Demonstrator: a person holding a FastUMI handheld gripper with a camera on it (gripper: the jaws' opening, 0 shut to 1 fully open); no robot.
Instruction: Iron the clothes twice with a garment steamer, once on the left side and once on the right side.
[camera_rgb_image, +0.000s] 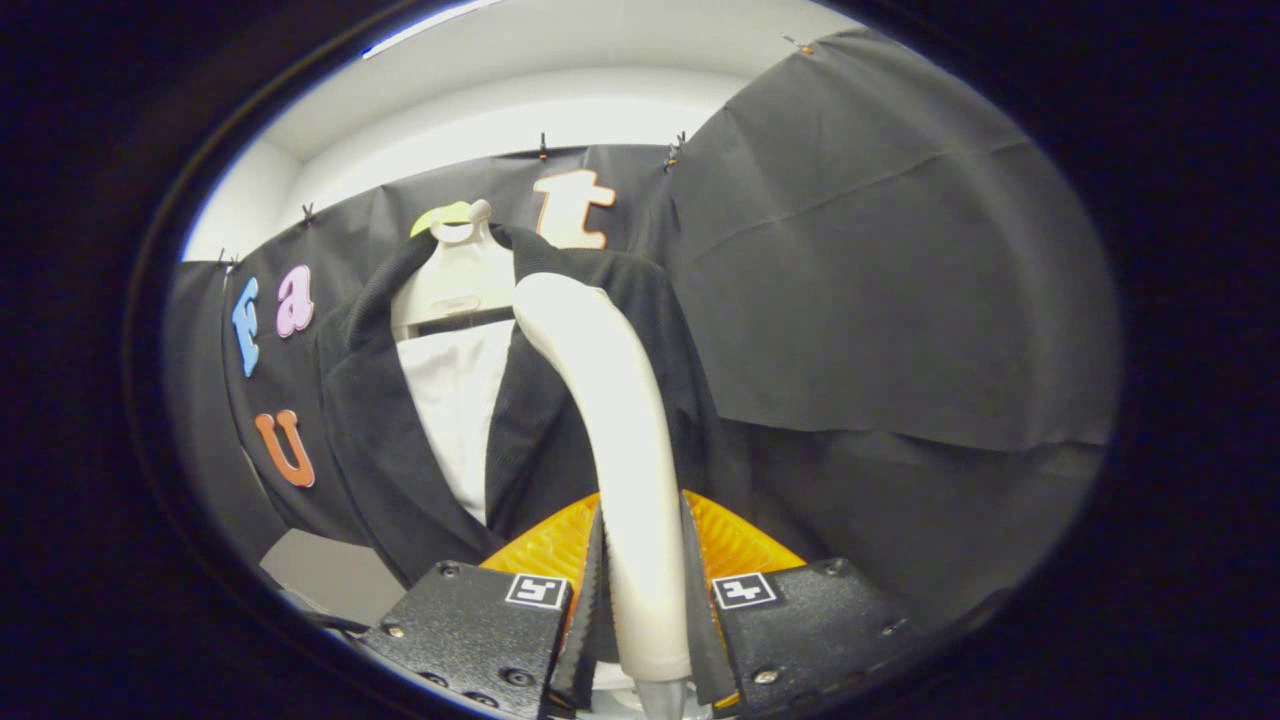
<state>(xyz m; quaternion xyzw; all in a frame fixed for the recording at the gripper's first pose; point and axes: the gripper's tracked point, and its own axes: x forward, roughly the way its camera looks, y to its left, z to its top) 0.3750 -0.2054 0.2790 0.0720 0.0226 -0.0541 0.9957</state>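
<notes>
The gripper (640, 610) holds the garment steamer (615, 430) by its long white handle. Both fingers press on the handle, one on each side, so the jaws are only as far apart as the handle is thick. The handle fills the whole gap between them.

The steamer's long side runs up from the fingers toward 12 o'clock. Near the top it bends over toward 11 o'clock. Its rounded head points away from the gripper and at the clothes. A grey stub sticks out of the handle's bottom end, down at 6 o'clock between the fingers. Whether the head touches the cloth cannot be told.

The clothes hang just beyond the fingers. There is a dark jacket (400, 450) with its front open, and a white shirt (455, 410) shows in the gap. Both hang on a pale hanger (455, 270) with a small yellow-green hook part on top. The hanger sits at about 11 o'clock from the steamer's head. The head lies over the jacket's front panel at the 3 o'clock side of the white shirt.

Behind the fingers, at both sides of the handle, is an orange ribbed part (735, 545). A grey flat surface (325, 570) lies low at 8 o'clock from the handle, under the jacket's hem.
</notes>
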